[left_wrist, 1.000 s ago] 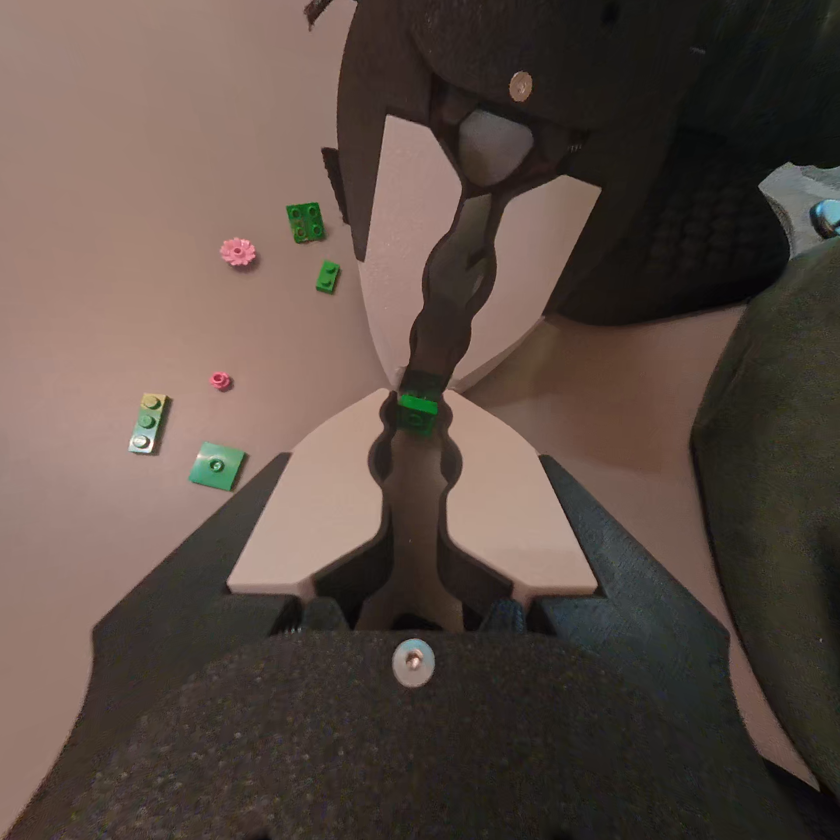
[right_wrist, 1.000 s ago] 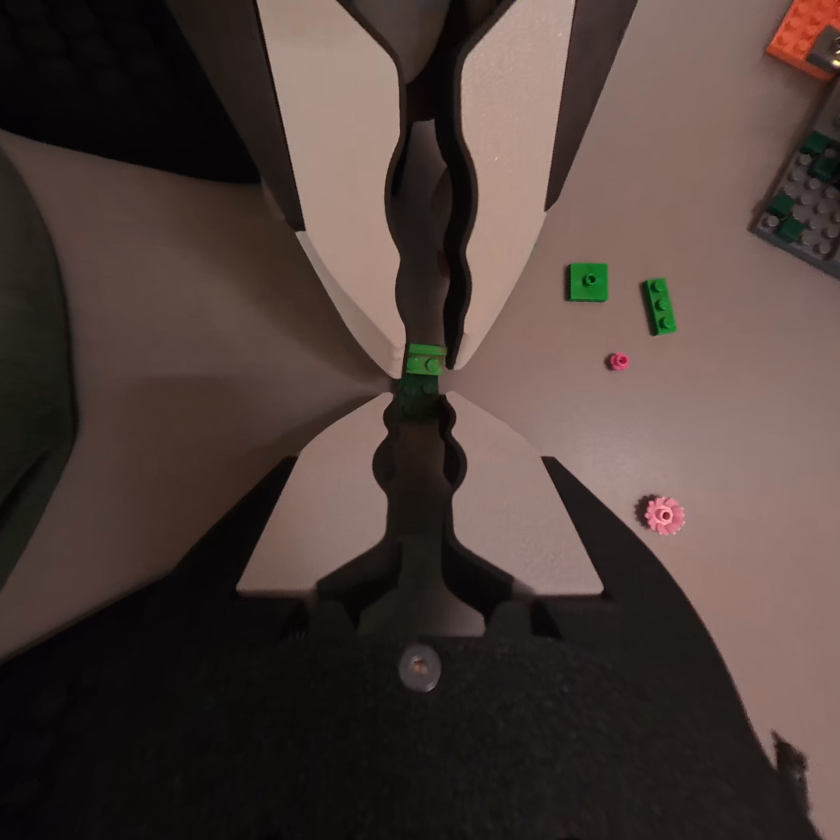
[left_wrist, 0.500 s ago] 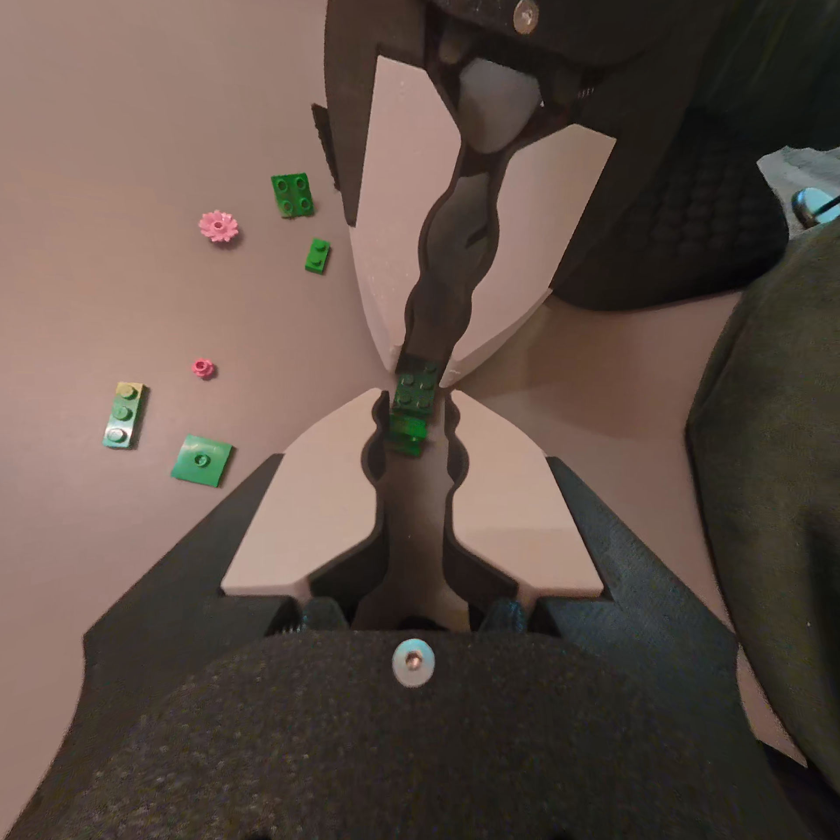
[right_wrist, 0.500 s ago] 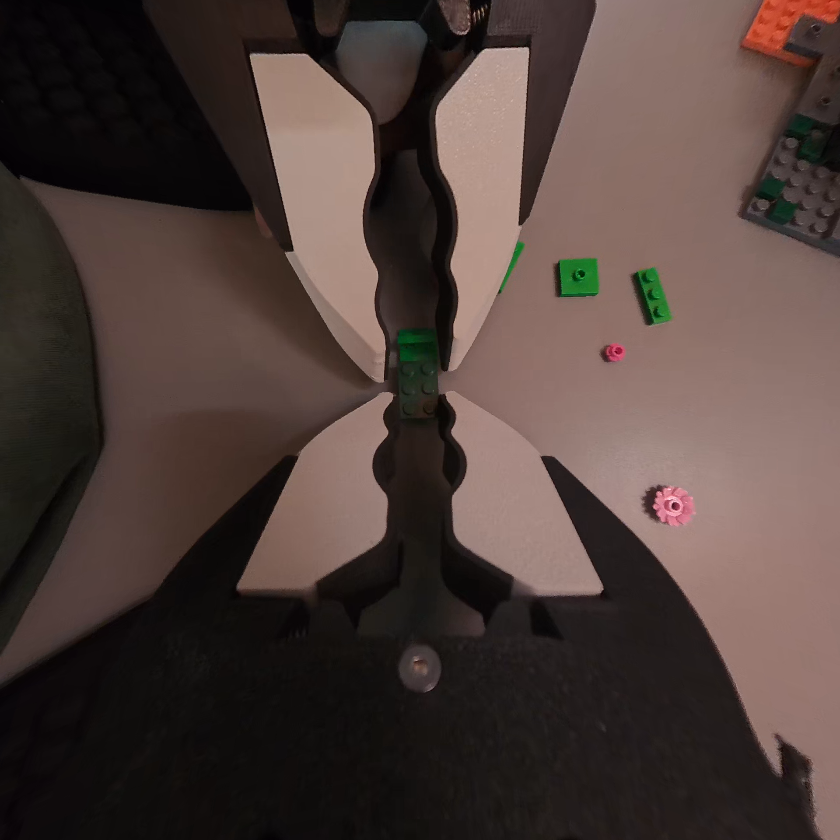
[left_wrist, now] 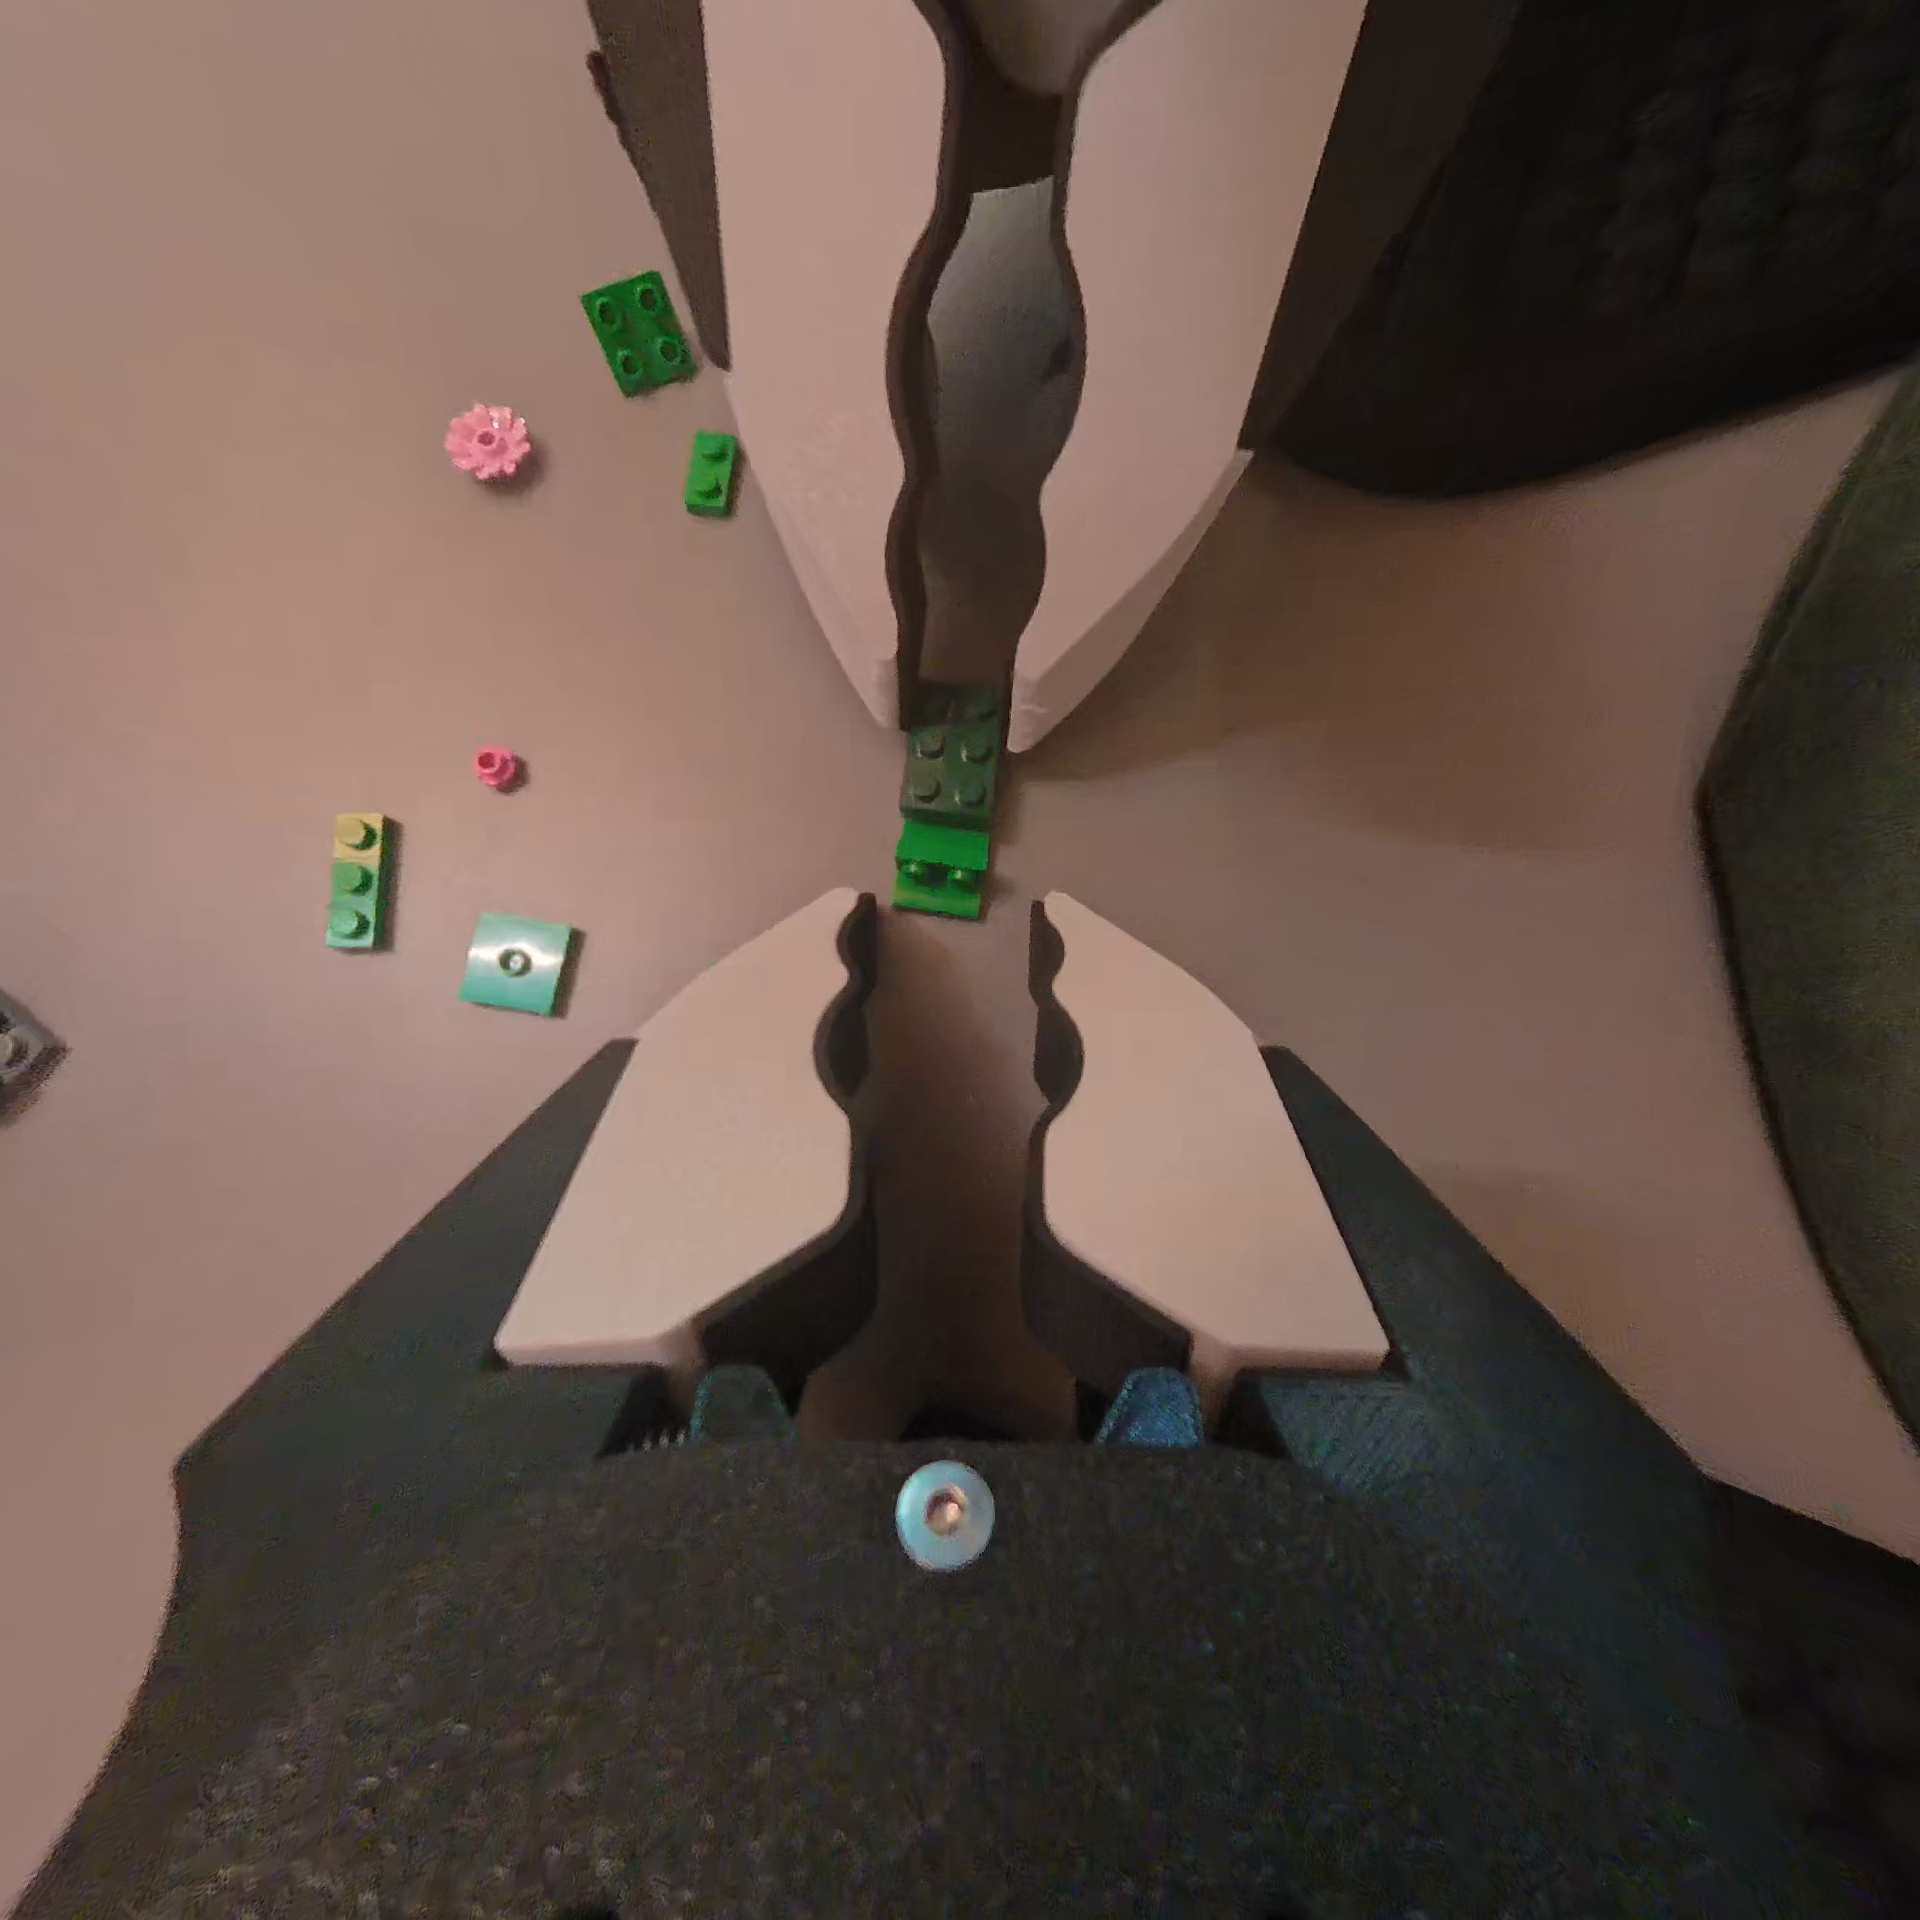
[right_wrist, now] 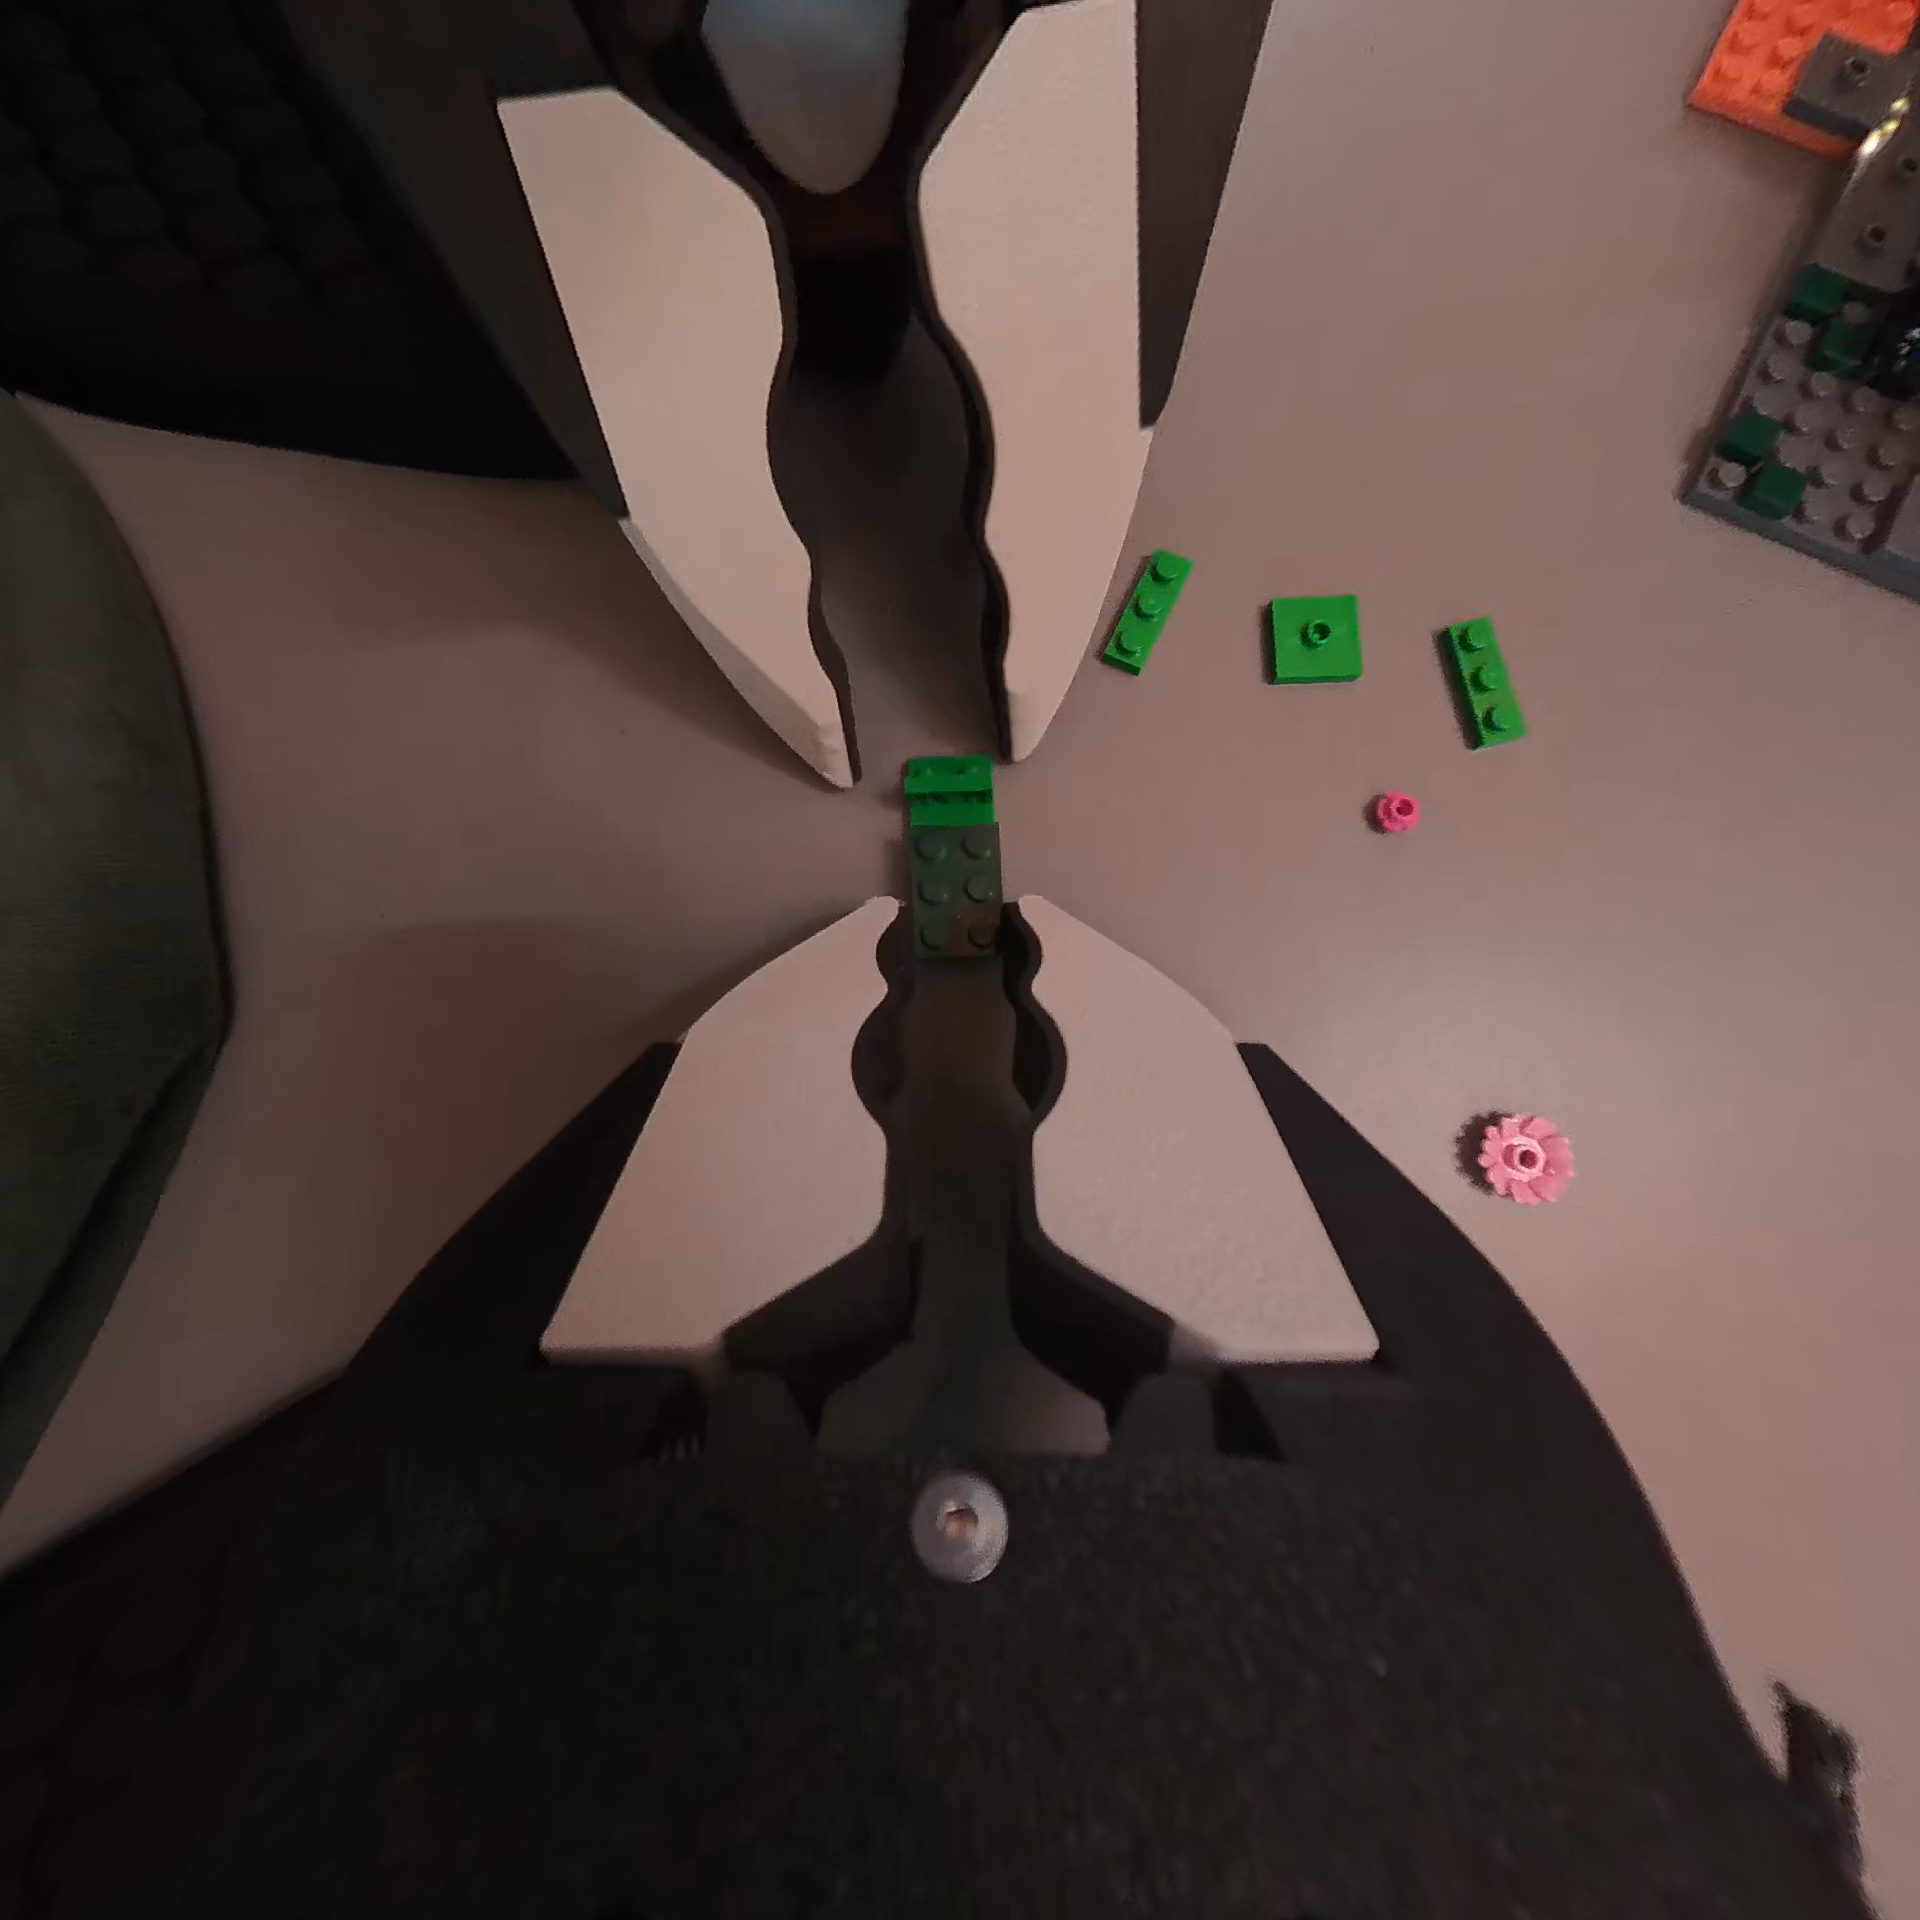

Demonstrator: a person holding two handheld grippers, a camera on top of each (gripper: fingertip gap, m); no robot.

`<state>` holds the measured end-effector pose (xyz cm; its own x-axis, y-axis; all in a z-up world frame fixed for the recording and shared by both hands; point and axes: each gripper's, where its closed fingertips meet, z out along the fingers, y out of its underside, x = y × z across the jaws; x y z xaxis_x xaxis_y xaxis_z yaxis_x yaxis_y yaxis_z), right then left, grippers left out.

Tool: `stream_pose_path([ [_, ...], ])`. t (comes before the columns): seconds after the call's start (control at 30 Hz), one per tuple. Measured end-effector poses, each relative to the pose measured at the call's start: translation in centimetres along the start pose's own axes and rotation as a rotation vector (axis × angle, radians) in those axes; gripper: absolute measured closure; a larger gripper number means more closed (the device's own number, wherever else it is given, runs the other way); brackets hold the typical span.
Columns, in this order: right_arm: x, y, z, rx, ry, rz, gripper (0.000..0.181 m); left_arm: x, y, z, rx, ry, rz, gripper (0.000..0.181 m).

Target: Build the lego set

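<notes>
A dark green plate (right_wrist: 956,894) with a small bright green piece (right_wrist: 948,792) joined to its far end hangs above the table. My right gripper (right_wrist: 958,909) is shut on the dark green plate's near end. My left gripper (left_wrist: 951,909) is open and empty, its tips just short of the bright green piece (left_wrist: 940,868). In the left wrist view the right gripper (left_wrist: 961,727) comes in from the top, clamped on the dark green plate (left_wrist: 954,764). In the right wrist view the left gripper (right_wrist: 925,764) faces it with its fingers apart.
Loose on the table are green plates (right_wrist: 1314,639) (right_wrist: 1486,683) (right_wrist: 1148,613) (left_wrist: 636,332), a pink flower (right_wrist: 1524,1158) and a pink stud (right_wrist: 1395,810). A grey baseplate (right_wrist: 1829,447) with dark green bricks and an orange plate (right_wrist: 1766,73) lie at the far right. Dark cloth (left_wrist: 1818,935) borders the table. Only a small space, under 4 cm, lies between the two pairs of fingers.
My left gripper has opened, let go of the bright green piece and drawn back. The two green pieces now stay together in my right gripper.
</notes>
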<state>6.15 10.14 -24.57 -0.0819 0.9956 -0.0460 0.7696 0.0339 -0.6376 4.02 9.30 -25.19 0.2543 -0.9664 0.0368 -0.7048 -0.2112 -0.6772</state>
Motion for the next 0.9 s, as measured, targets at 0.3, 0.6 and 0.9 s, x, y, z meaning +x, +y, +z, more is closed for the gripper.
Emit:
stream_pose_path([
  [0.3,-0.1,-0.2,0.4,-0.051,0.011,-0.018,0.165,0.0,-0.3,0.3,0.007,-0.002,0.002,0.158],
  [0.6,0.0,0.1,0.5,-0.202,0.001,-0.089,0.165,-0.4,0.0,-0.1,0.013,-0.018,0.011,0.157],
  [0.9,0.3,0.5,0.2,-0.243,-0.003,-0.082,0.165,-0.5,-0.5,0.3,0.043,-0.025,0.02,0.165],
])
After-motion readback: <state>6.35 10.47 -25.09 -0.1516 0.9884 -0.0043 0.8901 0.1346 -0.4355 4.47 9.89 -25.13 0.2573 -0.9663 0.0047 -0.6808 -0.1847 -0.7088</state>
